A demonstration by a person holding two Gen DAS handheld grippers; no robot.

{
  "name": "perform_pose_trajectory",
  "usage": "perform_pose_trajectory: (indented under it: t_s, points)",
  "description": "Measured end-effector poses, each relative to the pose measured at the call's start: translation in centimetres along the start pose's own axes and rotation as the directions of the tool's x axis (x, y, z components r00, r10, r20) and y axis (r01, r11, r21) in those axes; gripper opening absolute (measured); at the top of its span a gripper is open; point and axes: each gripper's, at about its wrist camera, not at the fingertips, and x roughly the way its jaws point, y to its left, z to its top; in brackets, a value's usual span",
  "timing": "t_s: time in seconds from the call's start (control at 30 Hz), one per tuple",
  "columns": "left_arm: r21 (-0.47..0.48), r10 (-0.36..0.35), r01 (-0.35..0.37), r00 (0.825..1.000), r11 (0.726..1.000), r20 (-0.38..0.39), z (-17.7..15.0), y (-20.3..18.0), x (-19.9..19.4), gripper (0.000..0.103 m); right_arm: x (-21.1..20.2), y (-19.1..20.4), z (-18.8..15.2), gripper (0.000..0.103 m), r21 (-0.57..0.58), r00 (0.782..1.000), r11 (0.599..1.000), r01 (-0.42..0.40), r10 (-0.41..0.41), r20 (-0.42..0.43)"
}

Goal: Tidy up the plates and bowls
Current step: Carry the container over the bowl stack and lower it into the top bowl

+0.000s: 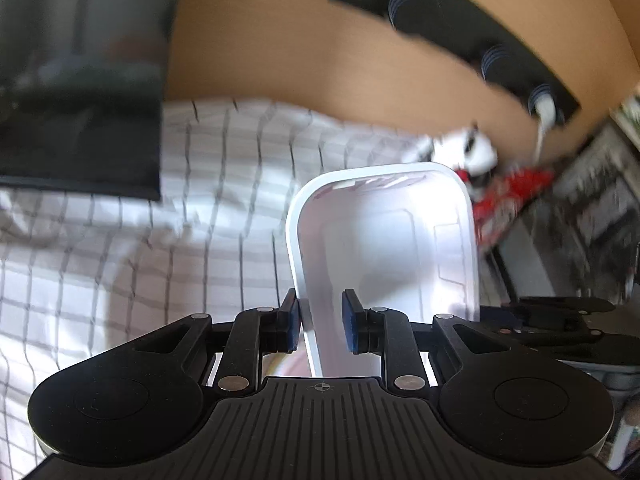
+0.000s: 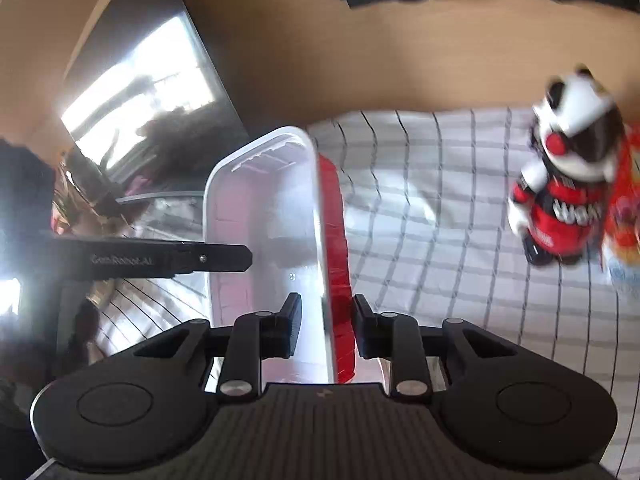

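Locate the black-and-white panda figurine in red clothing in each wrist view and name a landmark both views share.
Left wrist: panda figurine, blurred, upper right, at the checked cloth's far edge.
Right wrist: far right, upper middle, standing on the cloth.
Shared landmark: white checked tablecloth.

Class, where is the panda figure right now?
In the right wrist view, the panda figure stands upper right on the checked cloth, beside red packaging, right of the held clear container.
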Motion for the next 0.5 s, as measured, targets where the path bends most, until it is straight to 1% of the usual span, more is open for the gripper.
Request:
perform_pose_trajectory:
  t_s: [0.1, 0.2, 0.3, 0.5]
  points:
    - [0.011, 0.001, 0.0, 0.998, 1.0, -0.062, -2.0, -0.1, 1.8, 0.023, 1.8, -0.3, -2.8, 0.028, 0.013, 0.999, 0.999, 0.038, -0.037, -0.04]
    - [0.022, 0.024, -0.022, 0.995, 1.0, -0.098, -3.4, -0.1, 2.9, 0.022, 2.0, -0.5, -4.2, 0.029, 0.053, 0.998, 0.998, 0.041, -0.038, -0.045]
    - [0.029, 0.037, -0.035, 0.995, 0.999, -0.096, -4.0, 0.0, 3.1, 0.021, 1.6, -0.4, -4.7, 0.029, 0.063, 0.999, 0.997, 0.032, -0.03, -0.031]
    - [0.053, 0.043, -0.04, 0.998, 0.998, -0.053, -4.4, -0.5, 2.5, 0.021, 1.4, 0.4, -3.9, 0.031, 0.042, 0.998, 0.997, 0.063, -0.062, -0.016]
